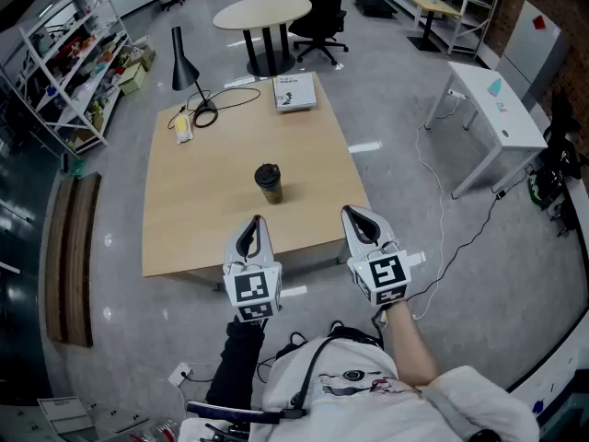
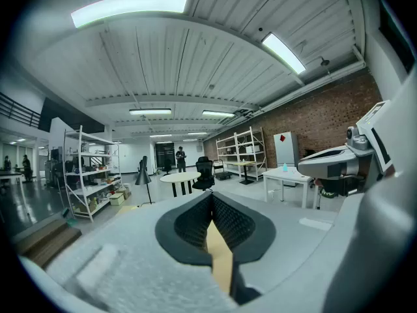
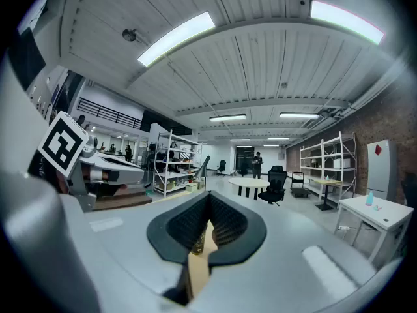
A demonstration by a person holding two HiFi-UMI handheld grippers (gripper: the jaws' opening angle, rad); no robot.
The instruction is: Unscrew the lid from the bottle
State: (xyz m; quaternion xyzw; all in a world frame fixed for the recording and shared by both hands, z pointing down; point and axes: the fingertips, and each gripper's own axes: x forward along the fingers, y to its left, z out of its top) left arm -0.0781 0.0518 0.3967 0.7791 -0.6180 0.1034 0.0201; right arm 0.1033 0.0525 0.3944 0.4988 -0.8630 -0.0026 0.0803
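Nearest to me in the head view is the person's light shirt, and one bare forearm (image 1: 411,343) goes forward to the right tongs (image 1: 354,212). A dark sleeve (image 1: 237,362) leads to the left tongs (image 1: 254,219). Each one carries its cube with black square markers at the back. Both tongs are side by side but apart, pointing almost level, and their tips lie over the near strip of the counter (image 1: 198,233).

In the left gripper view the left tongs (image 2: 212,195) are fully closed: the two black ribbed pads meet at the tip and nothing is between them. The right tongs (image 3: 208,197) look the same in the right gripper view, pressed together and empty. Through the narrow slit under their tip I see the bottle (image 3: 199,242), but it is far in front and they do not touch it.

The bottle (image 1: 268,183) stands upright near the middle of the wooden counter, well apart from both tongs, with its dark lid (image 1: 268,170) on top. Farther, at the back edge of the counter, there is a black lamp (image 1: 181,61) with its cable and a book (image 1: 294,91). Behind the counter stand a round table (image 1: 262,12) and a black office chair (image 1: 322,7).
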